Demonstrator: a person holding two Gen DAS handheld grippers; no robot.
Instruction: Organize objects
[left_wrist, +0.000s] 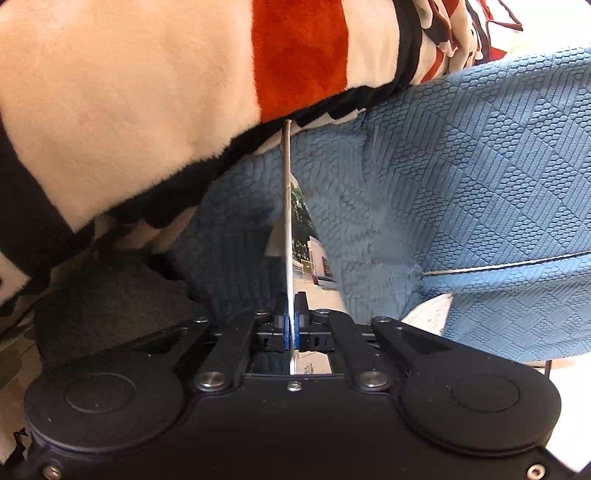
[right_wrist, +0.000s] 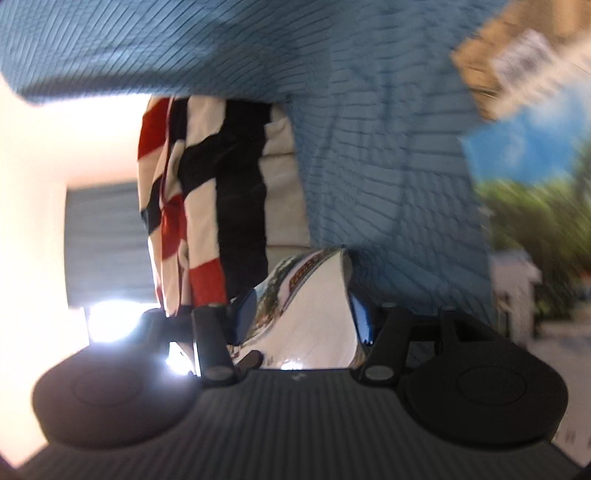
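Observation:
My left gripper (left_wrist: 290, 306) is shut on a thin printed sheet (left_wrist: 303, 236), seen almost edge-on. The sheet shows trees and a building and rises up to the hem of a striped blanket (left_wrist: 155, 96). In the blurred right wrist view, a glossy printed booklet (right_wrist: 314, 310) bows between the blue pads (right_wrist: 360, 321) of my right gripper (right_wrist: 303, 314). Its edges lie against both pads, with the jaws about half apart. A large print of sky, trees and a building (right_wrist: 535, 206) fills the right side of that view.
Blue quilted fabric (left_wrist: 461, 166) covers a sofa or cushion behind both grippers. The cream, red and black blanket (right_wrist: 207, 192) hangs beside it. A brown cardboard-like thing (right_wrist: 517, 59) is at the top right. A dark mat (left_wrist: 110, 306) lies at the lower left.

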